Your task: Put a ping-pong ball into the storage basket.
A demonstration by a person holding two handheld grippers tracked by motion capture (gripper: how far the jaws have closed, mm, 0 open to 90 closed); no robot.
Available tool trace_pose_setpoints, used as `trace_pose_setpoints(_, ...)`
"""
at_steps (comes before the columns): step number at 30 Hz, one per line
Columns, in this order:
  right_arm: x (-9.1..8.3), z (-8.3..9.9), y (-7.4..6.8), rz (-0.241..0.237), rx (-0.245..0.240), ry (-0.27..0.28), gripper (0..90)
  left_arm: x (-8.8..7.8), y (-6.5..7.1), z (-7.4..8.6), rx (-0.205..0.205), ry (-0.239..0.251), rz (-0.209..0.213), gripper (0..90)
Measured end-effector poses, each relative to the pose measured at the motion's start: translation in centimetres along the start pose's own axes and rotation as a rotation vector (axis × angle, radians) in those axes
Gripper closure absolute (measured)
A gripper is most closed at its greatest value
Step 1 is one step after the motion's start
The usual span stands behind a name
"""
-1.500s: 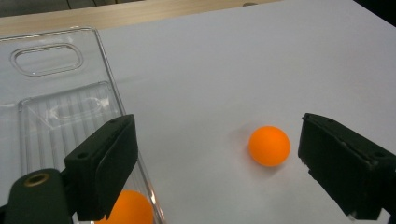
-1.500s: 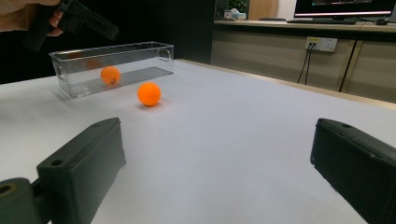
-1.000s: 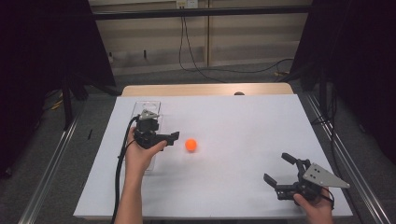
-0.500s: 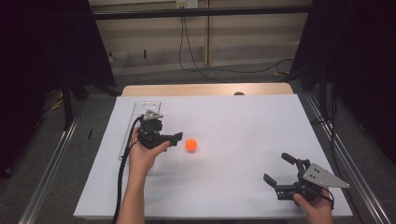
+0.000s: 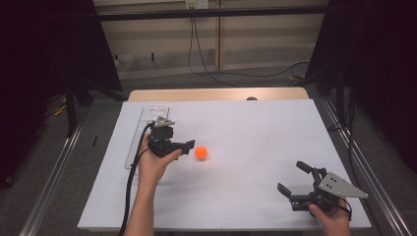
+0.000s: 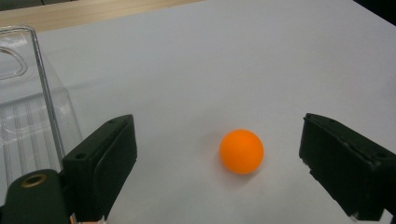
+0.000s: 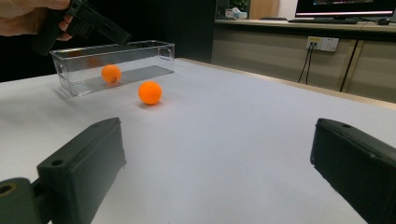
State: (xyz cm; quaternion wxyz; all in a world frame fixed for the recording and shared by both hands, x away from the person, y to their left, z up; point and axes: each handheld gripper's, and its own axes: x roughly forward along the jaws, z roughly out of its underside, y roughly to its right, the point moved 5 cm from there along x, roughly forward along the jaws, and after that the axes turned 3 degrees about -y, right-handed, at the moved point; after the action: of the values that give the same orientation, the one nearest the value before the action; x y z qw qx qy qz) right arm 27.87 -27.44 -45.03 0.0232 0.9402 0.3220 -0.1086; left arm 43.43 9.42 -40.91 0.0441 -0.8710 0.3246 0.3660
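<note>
1. Two tools are at work. Against the earlier high views, the left tool (image 5: 188, 146) has shifted a little along the counter's near-left part and now sits just beside the small orange plastic ball (image 5: 200, 153). Its jaws are wide apart, as before, with nothing held.
2. From the left gripper view, the ball (image 6: 241, 151) lies on the white counter (image 6: 261, 56) ahead of the two jaws, nearer the right one, untouched. I judge the grasp is lined up but not yet made.
3. Beside the left tool stands a clear rectangular plastic box (image 7: 140, 51) with another orange ball (image 7: 111, 73) inside, the likely place for the loose ball.
4. Off at the near-right corner, the right tool (image 5: 293, 181) rests with jaws wide and empty, unmoved.
5. Nothing lies between ball and box except the left tool; the ball may roll if nudged.
</note>
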Motion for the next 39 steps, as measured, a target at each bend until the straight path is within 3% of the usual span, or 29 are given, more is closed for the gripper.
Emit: trace_pose_setpoints(39,0.01,-0.01,0.01,0.0,-0.003,0.0,2.6,0.82,0.79,0.08,0.022,-0.02,0.007,11.3)
